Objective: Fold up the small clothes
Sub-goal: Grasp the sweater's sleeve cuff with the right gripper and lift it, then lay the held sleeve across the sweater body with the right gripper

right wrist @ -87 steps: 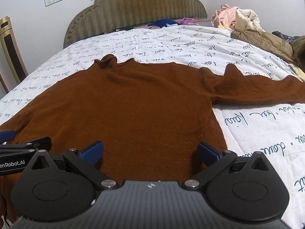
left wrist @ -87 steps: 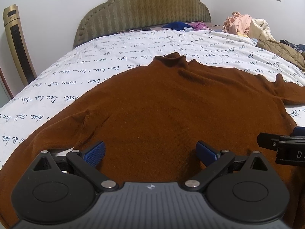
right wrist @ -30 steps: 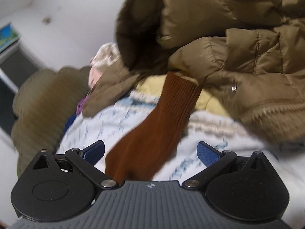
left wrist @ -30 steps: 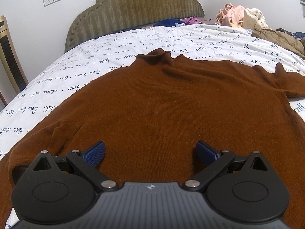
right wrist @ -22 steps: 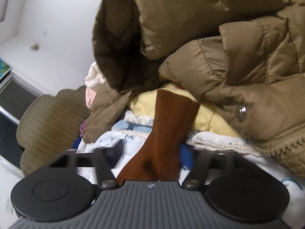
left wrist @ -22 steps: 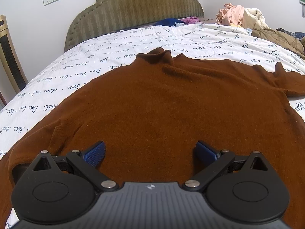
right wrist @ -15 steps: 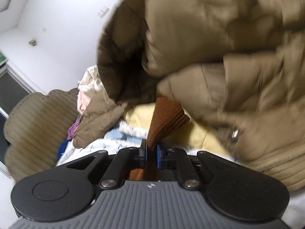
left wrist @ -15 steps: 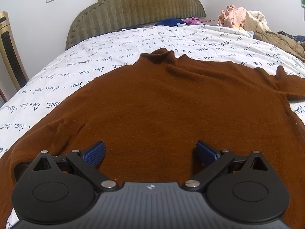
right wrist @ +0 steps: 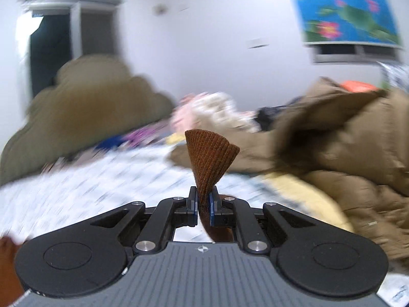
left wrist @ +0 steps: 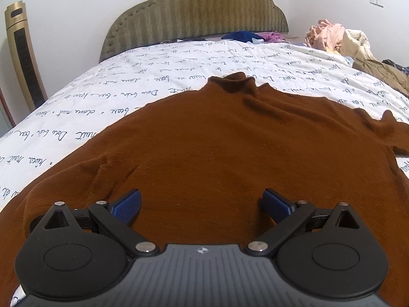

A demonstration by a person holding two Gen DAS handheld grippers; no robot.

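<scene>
A brown knit sweater (left wrist: 217, 148) lies spread flat on the bed, collar toward the headboard, one sleeve running off to the right. My left gripper (left wrist: 202, 204) hovers open over the sweater's lower body, with nothing between its blue pads. In the right wrist view my right gripper (right wrist: 203, 204) is shut on the ribbed cuff of the sweater's sleeve (right wrist: 209, 158), which fans out above the pads, lifted off the bed. That view is blurred by motion.
The bed has a white sheet with script print (left wrist: 143, 87) and an olive padded headboard (left wrist: 194, 18). A pile of clothes (left wrist: 332, 35) and a tan puffer jacket (right wrist: 345, 140) lie on the right side. A gold tower fan (left wrist: 23, 56) stands at left.
My right gripper closed on the sleeve cuff beside the puffer jacket, then lifted it and rolled upright, swinging away from the jacket. The left gripper drifted slightly and stayed open.
</scene>
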